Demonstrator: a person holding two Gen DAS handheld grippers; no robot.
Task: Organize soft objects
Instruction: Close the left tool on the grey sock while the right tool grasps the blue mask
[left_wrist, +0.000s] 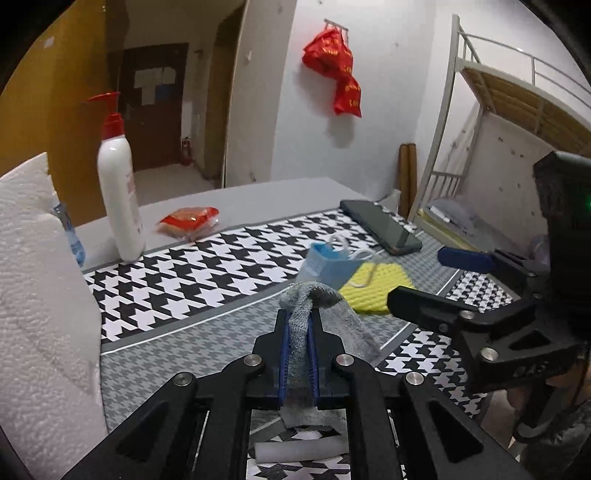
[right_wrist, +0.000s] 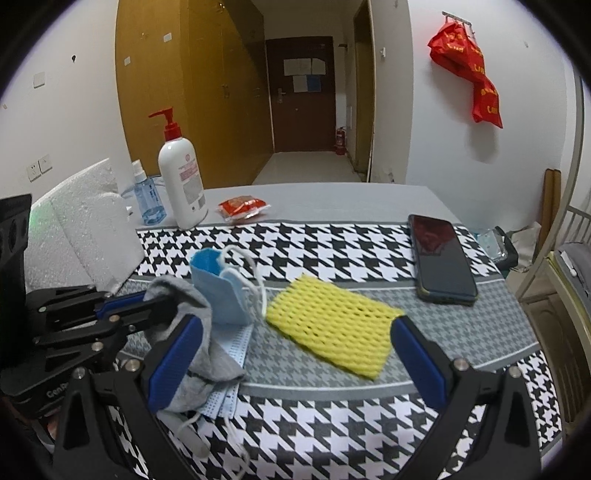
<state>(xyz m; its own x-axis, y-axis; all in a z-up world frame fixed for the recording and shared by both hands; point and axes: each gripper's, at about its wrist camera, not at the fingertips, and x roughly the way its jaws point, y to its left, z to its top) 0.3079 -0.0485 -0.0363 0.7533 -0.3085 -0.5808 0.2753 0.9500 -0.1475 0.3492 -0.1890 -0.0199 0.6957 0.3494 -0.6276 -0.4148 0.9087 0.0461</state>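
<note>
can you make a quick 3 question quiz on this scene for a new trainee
1. True or false: the left gripper is shut on the grey cloth.
2. Which thing lies nearest the phone on the patterned mat? A) yellow foam net B) white pump bottle C) red snack packet
3. Fill in: the right gripper has its jaws ____, with nothing between them.

Key
1. True: the cloth is pinched between the blue pads and hangs off them.
2. A: the net lies just beside the phone, and the blue face mask is on its other side.
3. Open.
</note>
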